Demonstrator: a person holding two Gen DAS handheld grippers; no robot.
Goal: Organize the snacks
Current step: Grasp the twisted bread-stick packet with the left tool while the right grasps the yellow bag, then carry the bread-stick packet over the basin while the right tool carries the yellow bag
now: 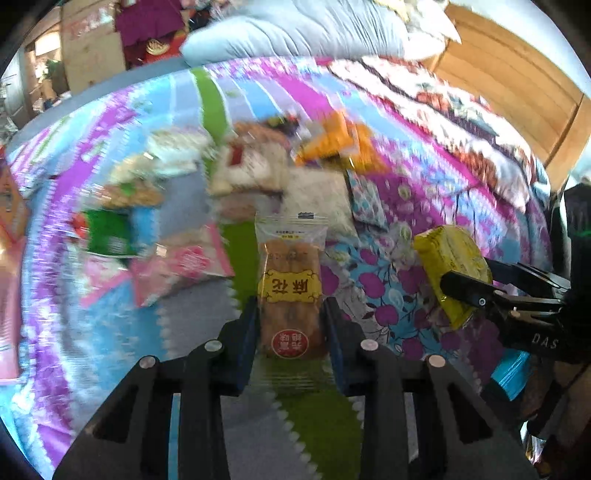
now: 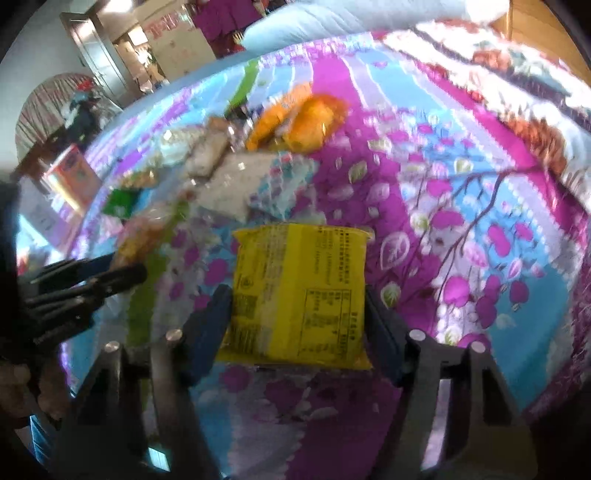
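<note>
My left gripper point(image 1: 290, 325) clamps a clear fried-twist packet point(image 1: 290, 280), my right gripper point(image 2: 297, 314) a yellow packet point(image 2: 299, 291), both held above the flowered purple-and-blue bedspread point(image 2: 461, 229). Beyond the yellow packet the snack pile point(image 2: 236, 162) lies blurred on that bedspread; farther off are a pale blue pillow point(image 1: 295, 33) and a wooden headboard point(image 1: 517, 70).

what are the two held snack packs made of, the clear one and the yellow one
Fried dough twist pack: seemingly clear glossy plastic film, since the snack shows through. Yellow snack pack: apparently opaque printed plastic film, slightly shiny, crinkled at its sealed edge.
</note>
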